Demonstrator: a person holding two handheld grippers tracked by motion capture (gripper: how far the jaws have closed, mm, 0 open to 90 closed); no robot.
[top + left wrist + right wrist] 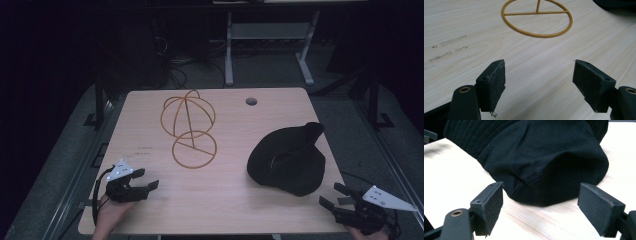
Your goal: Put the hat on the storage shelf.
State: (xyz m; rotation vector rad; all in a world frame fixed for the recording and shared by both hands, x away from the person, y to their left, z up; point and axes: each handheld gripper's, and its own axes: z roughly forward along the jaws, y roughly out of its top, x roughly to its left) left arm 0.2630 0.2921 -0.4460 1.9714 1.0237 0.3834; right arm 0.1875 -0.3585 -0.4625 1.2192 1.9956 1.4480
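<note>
A: Where did the black fabric hat [287, 160] lie?

B: On the right half of the pale wooden tabletop [225, 200], slumped, its brim folded up at the far end. In the right gripper view its near edge [544, 170] sat straight ahead of the jaws, close in front but clear of both pads.

A: State of the right hand-held gripper [336, 196]?

B: Jaws spread wide, nothing between them. It sat at the tabletop's near right corner, pointed forward and left toward the hat.

A: And the left hand-held gripper [147, 180]?

B: Also spread and empty, low over the near left of the tabletop. Its own view looked along bare wood to the base ring of the gold wire hat stand [537, 18], some way ahead.

A: Where was that stand relative to the hat?

B: Left of centre, toward the far side [189, 127]: a round base ring, a slanted post, a wire dome on top. Well apart from the hat, with open tabletop between.

A: Which hand was better placed?

B: The right, I judged. The hat lay near it, ahead and slightly left; the left one was much farther off, and nearer the stand. The hat's long axis ran from near-left to far-right, so the near edge was the part offered to the right jaws.
</note>
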